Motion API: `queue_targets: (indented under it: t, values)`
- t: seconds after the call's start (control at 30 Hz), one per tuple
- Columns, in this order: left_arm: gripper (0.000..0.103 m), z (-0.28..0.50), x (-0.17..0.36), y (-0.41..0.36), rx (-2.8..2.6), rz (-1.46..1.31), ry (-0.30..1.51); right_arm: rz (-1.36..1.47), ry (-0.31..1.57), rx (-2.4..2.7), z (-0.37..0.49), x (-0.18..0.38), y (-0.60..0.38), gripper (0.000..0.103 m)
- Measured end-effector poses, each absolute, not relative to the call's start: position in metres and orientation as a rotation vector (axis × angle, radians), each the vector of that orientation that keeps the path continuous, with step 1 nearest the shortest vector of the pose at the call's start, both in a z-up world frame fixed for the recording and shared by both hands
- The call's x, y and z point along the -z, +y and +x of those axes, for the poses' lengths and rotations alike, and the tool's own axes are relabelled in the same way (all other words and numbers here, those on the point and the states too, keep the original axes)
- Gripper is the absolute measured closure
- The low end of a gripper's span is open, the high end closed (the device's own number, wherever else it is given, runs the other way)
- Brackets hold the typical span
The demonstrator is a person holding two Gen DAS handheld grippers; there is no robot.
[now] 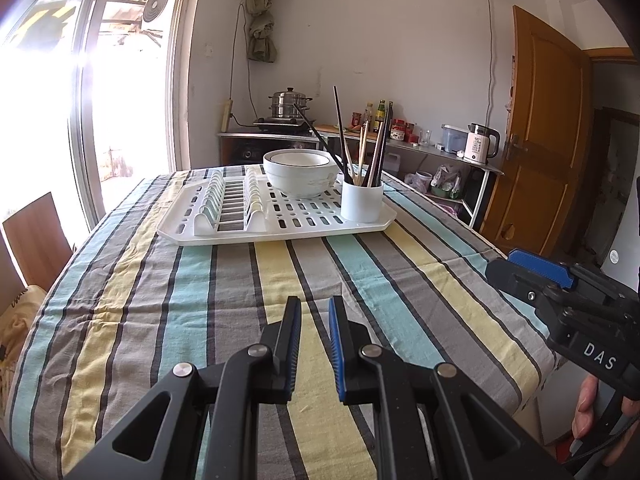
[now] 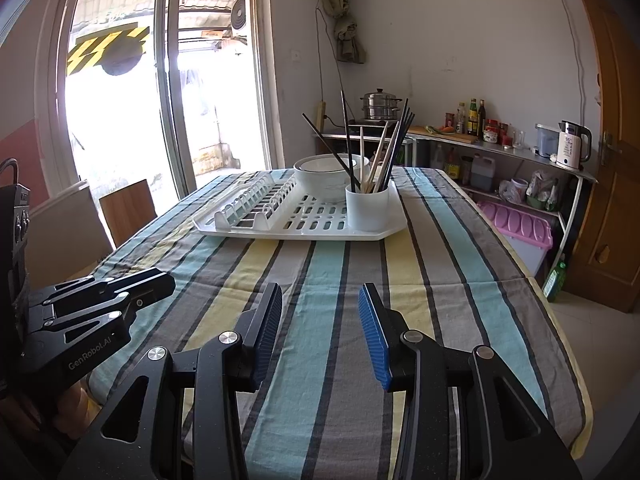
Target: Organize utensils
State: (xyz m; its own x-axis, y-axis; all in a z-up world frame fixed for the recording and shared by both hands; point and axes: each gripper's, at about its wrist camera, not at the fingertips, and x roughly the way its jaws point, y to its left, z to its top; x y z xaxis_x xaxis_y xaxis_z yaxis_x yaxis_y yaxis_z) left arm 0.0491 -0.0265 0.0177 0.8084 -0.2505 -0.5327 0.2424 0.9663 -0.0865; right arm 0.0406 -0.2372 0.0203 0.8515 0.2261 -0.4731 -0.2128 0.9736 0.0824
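Ahead of both my grippers, well beyond the fingertips, the drying rack (image 2: pixel 304 229) carries a white cup (image 2: pixel 367 207) of chopsticks (image 2: pixel 382 152). My right gripper (image 2: pixel 320 332) is spread wide, my left gripper (image 1: pixel 314 344) slightly parted; both empty. I'd approach high, then pinch one stick.

I list: desk cloth (image 1: pixel 240 300) striped grey, teal, pale yellow, black; white slotted drying tray (image 1: pixel 280 224); white bowl (image 1: pixel 300 172), dark rim; white cup (image 1: pixel 362 200); chopsticks (image 1: pixel 360 148) black and tan.
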Motion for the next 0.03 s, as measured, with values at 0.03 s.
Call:
queue_targets:
  t: [0.03]
  values:
    - [0.09,0.049,-0.0178,-0.0265,0.261,-0.013,0.572,0.027,0.502,-0.232,0.0406,-0.0203,-0.2371,0.062]
